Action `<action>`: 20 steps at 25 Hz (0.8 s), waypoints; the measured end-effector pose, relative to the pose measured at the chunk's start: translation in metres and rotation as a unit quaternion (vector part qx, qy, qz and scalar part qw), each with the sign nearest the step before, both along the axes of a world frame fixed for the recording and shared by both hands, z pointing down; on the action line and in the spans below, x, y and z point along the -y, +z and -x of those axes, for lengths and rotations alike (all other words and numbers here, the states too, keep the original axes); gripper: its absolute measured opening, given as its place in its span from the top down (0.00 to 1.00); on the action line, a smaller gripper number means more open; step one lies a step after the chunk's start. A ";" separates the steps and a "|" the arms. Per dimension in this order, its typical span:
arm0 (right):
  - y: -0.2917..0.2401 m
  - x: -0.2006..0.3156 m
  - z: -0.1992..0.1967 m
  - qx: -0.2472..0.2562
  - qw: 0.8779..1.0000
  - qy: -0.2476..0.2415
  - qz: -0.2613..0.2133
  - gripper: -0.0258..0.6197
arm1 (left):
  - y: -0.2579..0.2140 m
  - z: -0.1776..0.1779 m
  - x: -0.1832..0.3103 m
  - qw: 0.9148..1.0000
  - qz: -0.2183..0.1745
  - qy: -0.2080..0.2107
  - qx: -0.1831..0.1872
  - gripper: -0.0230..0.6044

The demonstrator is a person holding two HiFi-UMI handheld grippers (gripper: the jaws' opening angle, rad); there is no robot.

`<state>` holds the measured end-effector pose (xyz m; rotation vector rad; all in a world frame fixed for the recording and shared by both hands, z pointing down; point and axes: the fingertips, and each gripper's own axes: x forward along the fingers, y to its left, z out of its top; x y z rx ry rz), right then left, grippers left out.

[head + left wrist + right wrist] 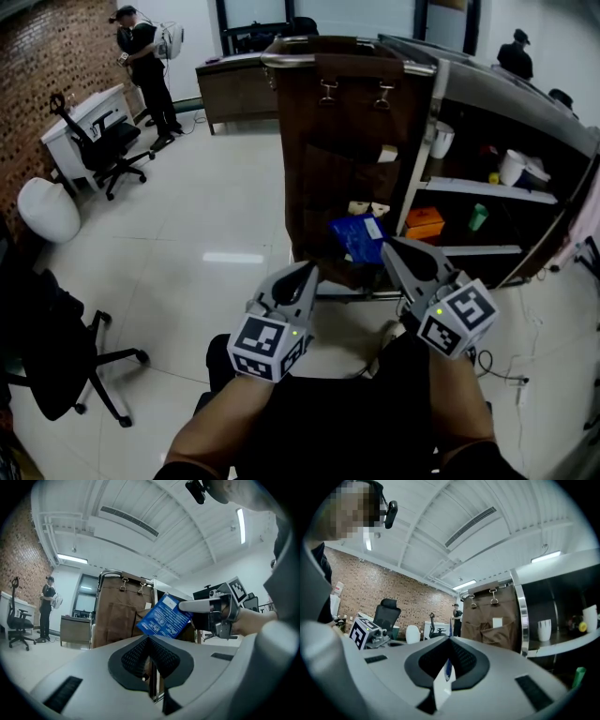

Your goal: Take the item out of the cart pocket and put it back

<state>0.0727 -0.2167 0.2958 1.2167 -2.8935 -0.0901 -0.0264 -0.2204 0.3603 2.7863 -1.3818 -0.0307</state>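
A brown fabric organizer with pockets [342,150] hangs by two clips from the cart's top rail. My right gripper [387,246] is shut on a flat blue packet [358,237] and holds it in front of the lower pockets, clear of them. The left gripper view shows the blue packet [164,617] tilted in the right gripper's fingers [199,605]. In the right gripper view the packet's thin edge [442,688] is pinched between the jaws of my right gripper [449,644]. My left gripper [307,274] hangs to the packet's left, shut with nothing in it [149,641].
The cart's shelves [487,190] to the right hold an orange box [424,223], a green cup [478,217] and white cups [511,167]. Black office chairs [103,145] stand at the left, another [56,347] near me. A person [145,66] stands at the back by a desk [234,89].
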 end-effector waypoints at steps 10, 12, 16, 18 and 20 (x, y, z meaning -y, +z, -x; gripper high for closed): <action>-0.083 0.043 0.010 -0.031 0.997 0.002 -0.074 0.93 | -0.027 0.001 0.016 1.000 -0.019 -0.009 -0.009 0.96; -0.098 0.052 0.013 -0.031 0.996 -0.002 -0.082 0.94 | -0.030 0.002 0.019 1.000 -0.020 -0.009 -0.010 0.96; -0.118 0.065 0.019 -0.034 0.995 -0.002 -0.096 0.94 | -0.036 0.004 0.028 1.000 -0.024 -0.012 -0.013 0.96; -0.125 0.071 0.023 -0.037 0.994 -0.003 -0.102 0.93 | -0.037 0.007 0.032 1.000 -0.023 -0.015 -0.015 0.96; -0.131 0.078 0.027 -0.045 0.993 -0.004 -0.107 0.94 | -0.038 0.007 0.034 0.999 -0.022 -0.017 -0.016 0.96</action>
